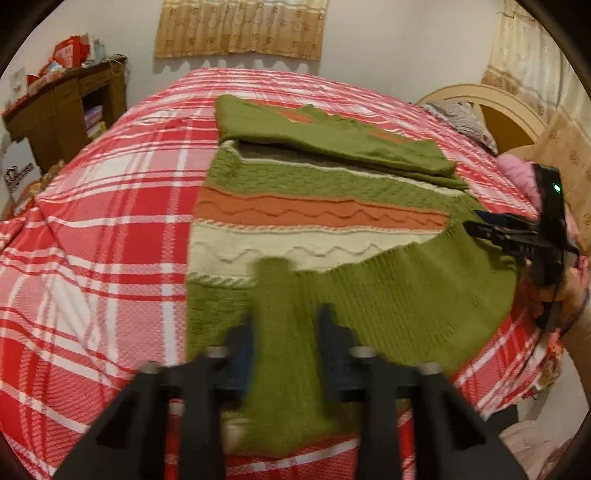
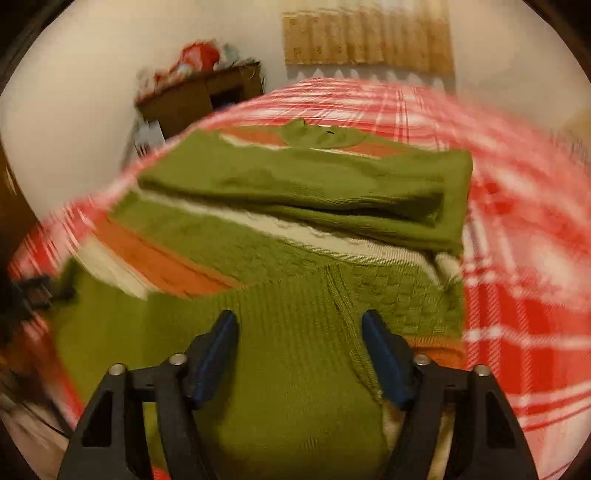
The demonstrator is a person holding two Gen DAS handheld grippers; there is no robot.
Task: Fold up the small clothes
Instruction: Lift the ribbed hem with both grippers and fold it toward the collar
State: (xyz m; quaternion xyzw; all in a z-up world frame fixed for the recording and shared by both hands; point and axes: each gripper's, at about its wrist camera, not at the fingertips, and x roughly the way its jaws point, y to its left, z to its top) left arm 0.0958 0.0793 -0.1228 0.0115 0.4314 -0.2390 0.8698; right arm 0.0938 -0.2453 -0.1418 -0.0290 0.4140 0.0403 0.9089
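No brand, label or writing can be read in either view; a white sign [image 1: 20, 173] beside the wooden cabinet [image 1: 62, 114] carries dark print, but it is too small and blurred to make out. The sweater [image 1: 317, 206], knitted in green, orange and cream bands, lies on the red and white plaid bedspread [image 1: 103, 229], with its sleeves folded across the chest near the collar. The left gripper [image 1: 286, 325] sits at the sweater's near hem, and a raised strip of green knit runs up between its blue-padded fingers [image 1: 327, 332]; motion blur keeps me from telling whether the pads actually pinch it or only flank it. The right gripper [image 2: 299, 332] hovers over the ribbed green hem area with its jaws spread wide, the fabric passing beneath and between them, nothing clamped. In the left wrist view the right gripper also shows at the sweater's right edge, its tips close to the hem corner. A patterned curtain [image 1: 240, 27] hangs on the wall behind the bed.
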